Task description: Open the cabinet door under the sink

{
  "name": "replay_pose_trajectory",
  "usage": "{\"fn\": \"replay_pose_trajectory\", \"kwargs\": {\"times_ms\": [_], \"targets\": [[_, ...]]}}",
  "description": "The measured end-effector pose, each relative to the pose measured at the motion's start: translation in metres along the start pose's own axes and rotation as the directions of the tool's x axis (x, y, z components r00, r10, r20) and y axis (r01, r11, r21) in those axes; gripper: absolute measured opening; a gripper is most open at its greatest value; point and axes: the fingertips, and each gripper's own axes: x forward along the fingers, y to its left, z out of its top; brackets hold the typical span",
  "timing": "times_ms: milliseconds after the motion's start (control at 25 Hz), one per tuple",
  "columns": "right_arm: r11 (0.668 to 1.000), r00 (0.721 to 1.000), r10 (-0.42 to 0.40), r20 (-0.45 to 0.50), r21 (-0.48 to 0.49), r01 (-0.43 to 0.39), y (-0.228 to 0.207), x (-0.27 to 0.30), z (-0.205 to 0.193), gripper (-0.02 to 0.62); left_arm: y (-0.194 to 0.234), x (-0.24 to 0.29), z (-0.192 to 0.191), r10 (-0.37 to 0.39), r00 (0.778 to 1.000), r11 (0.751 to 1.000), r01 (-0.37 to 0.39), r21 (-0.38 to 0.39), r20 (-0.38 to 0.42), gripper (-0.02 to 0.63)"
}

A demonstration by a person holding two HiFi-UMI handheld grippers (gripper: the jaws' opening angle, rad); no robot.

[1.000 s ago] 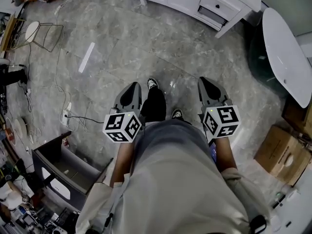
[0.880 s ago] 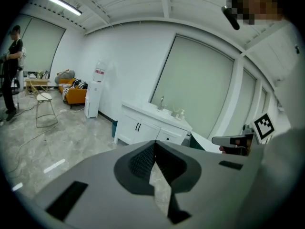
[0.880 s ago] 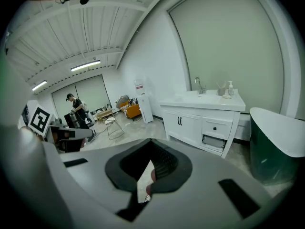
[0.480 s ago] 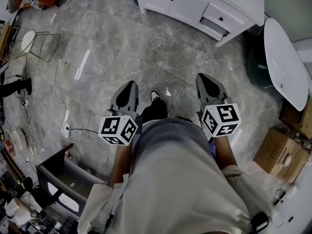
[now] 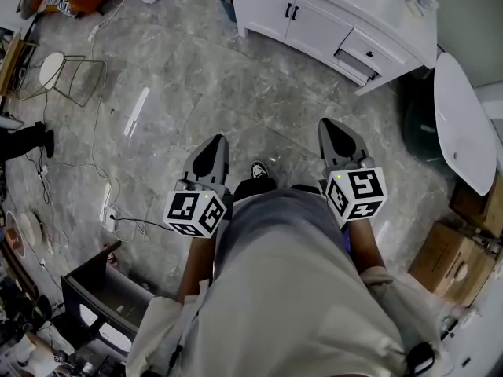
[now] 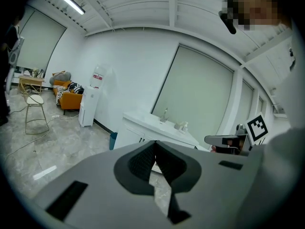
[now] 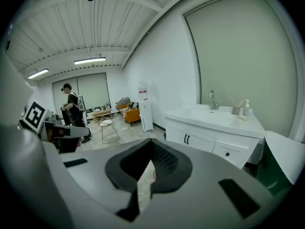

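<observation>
- Holds left claw (image 5: pixel 214 141) out in front of the waist, pointing forward, jaws pressed together at the tips.
- Holds right claw (image 5: pixel 333 129) alongside, well apart from it, jaws likewise closed.

Grey marble floor (image 5: pixel 236 93), white walls (image 6: pixel 128 66), orange sofa (image 6: pixel 70 98).

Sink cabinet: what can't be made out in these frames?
- Head view: the cabinet doors are far off, and their handles are too small to tell the shape.
- Left gripper view: the cabinet bottom is hidden behind the left gripper body.
- Right gripper view: the cabinet foot is hidden behind the right gripper body.
- Cabinet interior: the doors are shut, so it is hidden in every view.
</observation>
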Motion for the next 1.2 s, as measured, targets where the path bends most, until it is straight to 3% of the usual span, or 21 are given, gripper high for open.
{"fn": "replay_pose_trajectory", "kwargs": {"times_ms": [320, 680, 1200], "targets": [[0.999, 1.0, 0.0, -0.03, 0.04, 0.001, -0.003, 0.022, 0.002, 0.009, 0.012, 0.021, 0.013, -0.02, 1.0, 1.0, 0.02, 0.014, -0.011, 0.0], [0.994, 0.998, -0.02, -0.063, 0.111, 0.027, -0.036, 0.054, -0.007, 0.009, 0.011, 0.069, 0.002, -0.046, 0.994, 0.999, 0.046, 0.003, -0.095, 0.0], [0.98, 0.998, -0.001, -0.059, 0.2, 0.012, -0.155, 0.182, 0.047, 0.009, 0.022, 0.255, 0.064, -0.06, 0.987, 0.996, 0.068, 0.05, -0.152, 0.0]]}}
